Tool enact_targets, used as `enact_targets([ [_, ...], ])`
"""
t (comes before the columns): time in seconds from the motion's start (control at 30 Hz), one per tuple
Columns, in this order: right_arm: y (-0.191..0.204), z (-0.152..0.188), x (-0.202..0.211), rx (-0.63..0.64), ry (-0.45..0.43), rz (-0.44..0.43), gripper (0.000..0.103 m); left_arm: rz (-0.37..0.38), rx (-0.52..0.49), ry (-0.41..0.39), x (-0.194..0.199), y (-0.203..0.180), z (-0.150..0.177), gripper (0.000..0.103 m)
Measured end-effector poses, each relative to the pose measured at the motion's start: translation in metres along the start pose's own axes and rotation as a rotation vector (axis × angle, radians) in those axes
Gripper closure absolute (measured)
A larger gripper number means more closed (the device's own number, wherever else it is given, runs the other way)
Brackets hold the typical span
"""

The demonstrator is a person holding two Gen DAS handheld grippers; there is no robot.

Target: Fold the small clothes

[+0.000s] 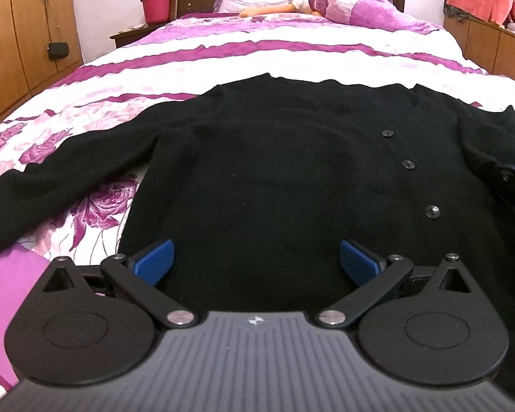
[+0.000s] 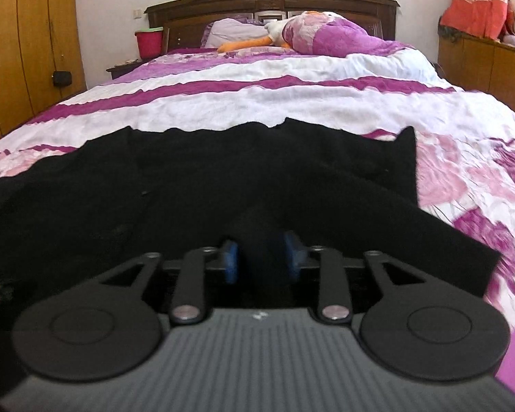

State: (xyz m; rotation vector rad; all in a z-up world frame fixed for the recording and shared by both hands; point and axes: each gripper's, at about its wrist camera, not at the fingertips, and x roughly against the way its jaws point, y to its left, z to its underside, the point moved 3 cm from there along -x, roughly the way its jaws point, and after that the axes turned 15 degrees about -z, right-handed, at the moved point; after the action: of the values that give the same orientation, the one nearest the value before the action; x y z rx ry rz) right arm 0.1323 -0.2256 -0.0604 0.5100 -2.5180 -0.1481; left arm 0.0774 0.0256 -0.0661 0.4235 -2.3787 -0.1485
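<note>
A black buttoned cardigan [image 1: 257, 158] lies spread flat on the bed, front up, one sleeve stretched out to the left [image 1: 51, 175]. My left gripper [image 1: 255, 262] is open and empty, its blue pads [image 1: 154, 262] wide apart just above the cardigan's near hem. In the right wrist view the cardigan [image 2: 189, 178] fills the middle. My right gripper [image 2: 261, 261] is shut on a bunched fold of the black fabric, which stands up between its blue pads [image 2: 230, 261]. The sleeve on that side lies folded over the body [image 2: 377, 213].
The bed has a white and purple floral cover [image 1: 292, 58]. Pillows and a stuffed toy [image 1: 326, 3] lie by the dark headboard. A red bucket [image 1: 155, 7] stands on a nightstand at the left. Wooden wardrobes [image 1: 20, 34] line the left, cabinets the right.
</note>
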Motion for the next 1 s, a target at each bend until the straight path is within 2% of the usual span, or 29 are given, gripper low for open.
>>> enact_targets([
  [0.07, 0.004, 0.003, 0.019, -0.033, 0.005, -0.05, 0.044, 0.009, -0.01, -0.012, 0.007, -0.003, -0.003, 0.0],
  [0.17, 0.009, 0.007, 0.052, -0.056, -0.011, -0.108, 0.044, 0.026, -0.034, -0.045, 0.023, -0.011, -0.008, 0.0],
  [0.33, -0.003, 0.016, 0.097, -0.138, -0.048, -0.172, 0.044, 0.069, -0.06, -0.045, 0.045, -0.036, -0.015, 0.0],
  [0.5, -0.028, 0.029, 0.122, -0.141, -0.081, -0.096, 0.044, 0.118, -0.129, -0.113, 0.073, -0.072, -0.024, 0.0],
  [0.63, -0.061, 0.037, 0.13, -0.229, -0.102, -0.043, 0.044, 0.177, -0.187, -0.167, 0.094, -0.107, -0.027, 0.0],
  [0.73, -0.081, 0.042, 0.127, -0.282, -0.097, -0.004, 0.044, 0.219, -0.22, -0.173, 0.102, -0.131, -0.027, 0.0],
  [1.0, -0.116, 0.058, 0.118, -0.366, -0.065, 0.019, 0.045, 0.294, -0.306, -0.241, 0.114, -0.192, -0.028, 0.0],
])
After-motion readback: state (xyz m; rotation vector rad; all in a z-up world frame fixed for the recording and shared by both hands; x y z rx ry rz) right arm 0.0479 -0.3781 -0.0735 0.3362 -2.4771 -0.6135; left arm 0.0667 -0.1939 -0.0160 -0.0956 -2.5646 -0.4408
